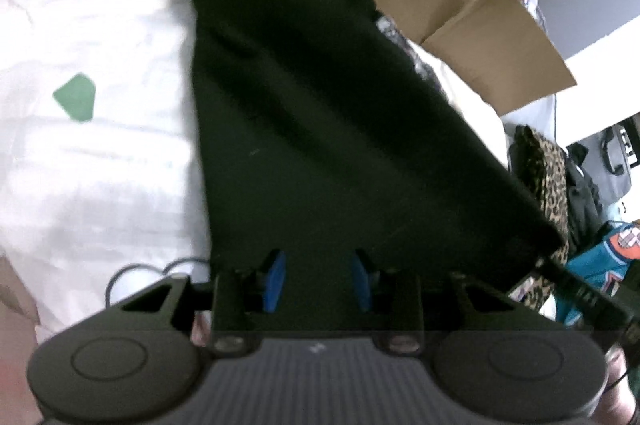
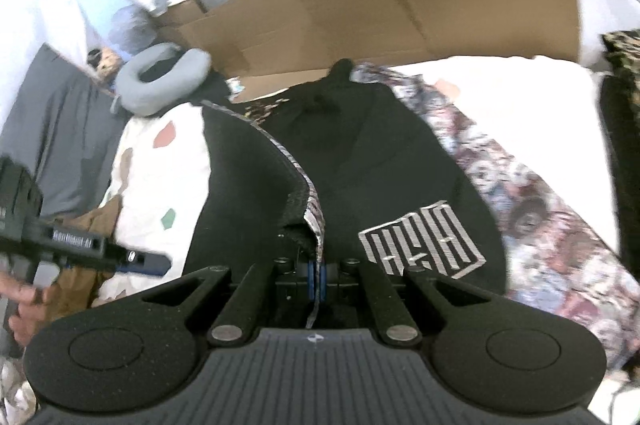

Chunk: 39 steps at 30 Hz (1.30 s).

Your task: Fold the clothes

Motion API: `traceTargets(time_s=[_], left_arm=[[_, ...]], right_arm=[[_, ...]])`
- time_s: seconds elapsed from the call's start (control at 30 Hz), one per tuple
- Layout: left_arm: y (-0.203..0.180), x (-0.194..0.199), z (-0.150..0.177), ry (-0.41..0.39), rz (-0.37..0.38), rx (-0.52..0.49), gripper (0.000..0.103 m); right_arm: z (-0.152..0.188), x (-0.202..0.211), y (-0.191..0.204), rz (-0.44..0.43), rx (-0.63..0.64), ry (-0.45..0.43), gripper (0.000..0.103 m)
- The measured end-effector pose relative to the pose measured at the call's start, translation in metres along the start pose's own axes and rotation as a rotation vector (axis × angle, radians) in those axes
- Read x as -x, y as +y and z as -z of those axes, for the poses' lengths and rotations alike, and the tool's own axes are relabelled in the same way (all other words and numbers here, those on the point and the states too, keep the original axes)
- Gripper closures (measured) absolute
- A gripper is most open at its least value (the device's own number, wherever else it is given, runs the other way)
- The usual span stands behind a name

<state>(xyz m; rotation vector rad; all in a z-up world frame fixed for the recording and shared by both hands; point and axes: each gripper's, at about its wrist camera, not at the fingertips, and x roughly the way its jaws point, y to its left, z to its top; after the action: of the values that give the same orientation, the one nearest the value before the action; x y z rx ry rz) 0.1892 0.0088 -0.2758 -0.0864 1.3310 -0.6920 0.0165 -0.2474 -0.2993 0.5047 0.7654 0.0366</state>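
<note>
Your right gripper [image 2: 316, 279] is clenched: its blue pads meet on a folded edge of the black fabric garment [image 2: 352, 161], and a strip of that edge, showing a patterned underside, rises from between the fingers. Your left gripper [image 1: 318, 281] is released; its two blue pads [image 1: 275, 281] stand apart with nothing pressed between them, and the black garment lies just beyond and beneath them.

Take the black garment as your reference. It lies spread on the white bed cover with coloured patches [image 1: 92, 129]. In the right wrist view a silver block-letter print [image 2: 420, 245] sits on the garment close to the right gripper, to the right of the held edge. To the left of the garment, in the same view, you see the left gripper [image 2: 148, 263] from the side, held by a hand [image 2: 24, 305] at the frame edge.

To the right of the garment lies a floral-patterned cloth [image 2: 520, 193]. In the left wrist view a leopard-print fabric [image 1: 548, 177] and a teal cloth [image 1: 596, 273] lie past the garment's right-hand corner.

Beyond the garment's far edge stands an opened brown cardboard box [image 2: 380, 5], its flaps folded outward. Left of the far edge rests a grey U-shaped neck pillow [image 2: 160, 81]. Both views are blurred.
</note>
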Motion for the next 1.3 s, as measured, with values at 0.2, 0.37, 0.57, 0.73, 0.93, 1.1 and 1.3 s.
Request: traceTargets(time_s=[0.2, 0.37, 0.57, 0.73, 0.93, 1.1, 1.3], left_arm=[[0.005, -0.004, 0.011, 0.033, 0.005, 0.012, 0.064], [0.009, -0.005, 0.016, 0.055, 0.01, 0.016, 0.062], [0.008, -0.016, 0.022, 0.115, 0.027, -0.025, 0.057], [0.011, -0.03, 0.028, 0.154, 0.039, -0.018, 0.057], [0.01, -0.049, 0.039, 0.234, 0.08, -0.044, 0.057], [0.011, -0.059, 0.038, 0.28, 0.095, -0.029, 0.057], [0.012, -0.064, 0.06, 0.289, 0.113, 0.029, 0.055]], right_arm=[[-0.002, 0.019, -0.021, 0.063, -0.05, 0.002, 0.102], [-0.003, 0.034, -0.037, 0.118, -0.055, -0.002, 0.102], [0.003, 0.041, -0.058, 0.157, -0.128, -0.01, 0.102], [0.008, 0.036, -0.07, 0.189, -0.13, 0.0, 0.102], [0.025, 0.034, -0.095, 0.274, -0.179, 0.032, 0.102], [0.04, 0.029, -0.115, 0.3, -0.224, 0.072, 0.099], [0.045, 0.032, -0.123, 0.301, -0.258, 0.059, 0.072]])
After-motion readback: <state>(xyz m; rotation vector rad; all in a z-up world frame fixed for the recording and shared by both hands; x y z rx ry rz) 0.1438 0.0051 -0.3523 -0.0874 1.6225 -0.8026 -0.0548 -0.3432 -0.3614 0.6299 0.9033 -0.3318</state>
